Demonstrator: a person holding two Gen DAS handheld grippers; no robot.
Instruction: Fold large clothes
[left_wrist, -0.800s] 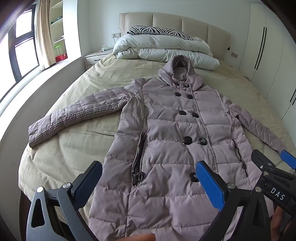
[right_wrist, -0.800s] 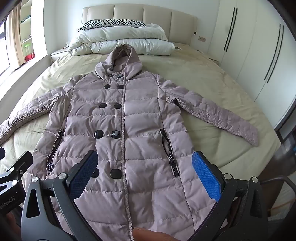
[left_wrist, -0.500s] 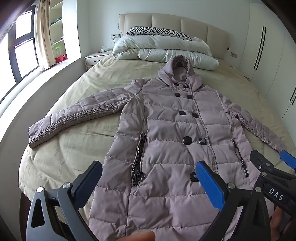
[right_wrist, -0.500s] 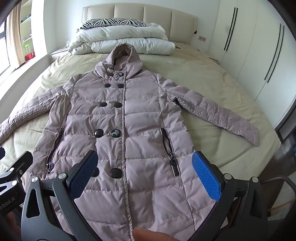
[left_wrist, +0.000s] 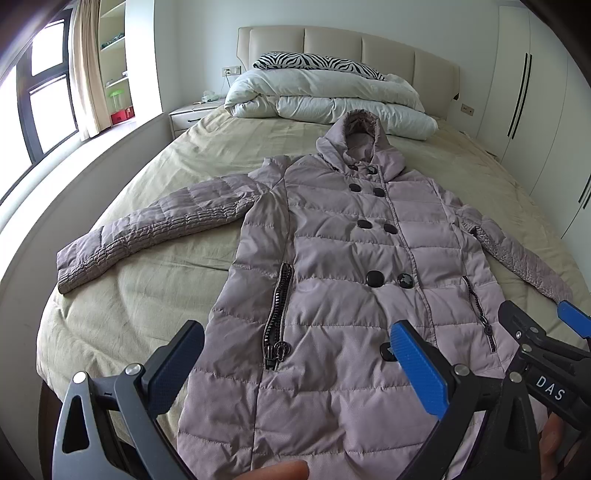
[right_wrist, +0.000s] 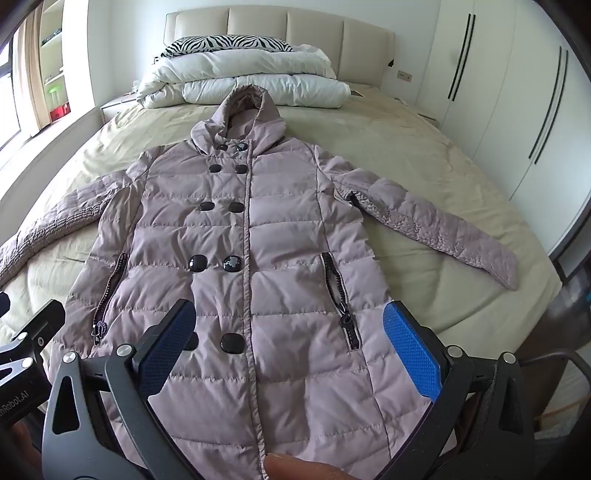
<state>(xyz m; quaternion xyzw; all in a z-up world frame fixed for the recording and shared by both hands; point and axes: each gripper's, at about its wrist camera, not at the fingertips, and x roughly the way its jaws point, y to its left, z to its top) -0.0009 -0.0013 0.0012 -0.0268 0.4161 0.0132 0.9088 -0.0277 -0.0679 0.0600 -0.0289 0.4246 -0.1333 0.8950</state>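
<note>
A long mauve quilted hooded coat (left_wrist: 343, 266) (right_wrist: 243, 251) lies flat, front up and buttoned, on the bed (left_wrist: 155, 288) (right_wrist: 406, 155), hood toward the headboard, both sleeves spread out sideways. My left gripper (left_wrist: 295, 369) hovers open above the coat's lower left part, nothing between its blue pads. My right gripper (right_wrist: 291, 350) hovers open above the lower right part, likewise empty. Each gripper shows at the edge of the other's view. The coat's hem is hidden below both views.
A folded white duvet (left_wrist: 325, 99) and a zebra-striped pillow (left_wrist: 317, 61) lie at the headboard. A nightstand (left_wrist: 192, 114) and window stand left of the bed, white wardrobes (right_wrist: 517, 96) to the right. A fingertip (right_wrist: 295, 467) shows at the bottom edge.
Both views have drifted very slightly; the coat sits a touch higher in the frames. Neither gripper has touched the coat or changed its opening.
</note>
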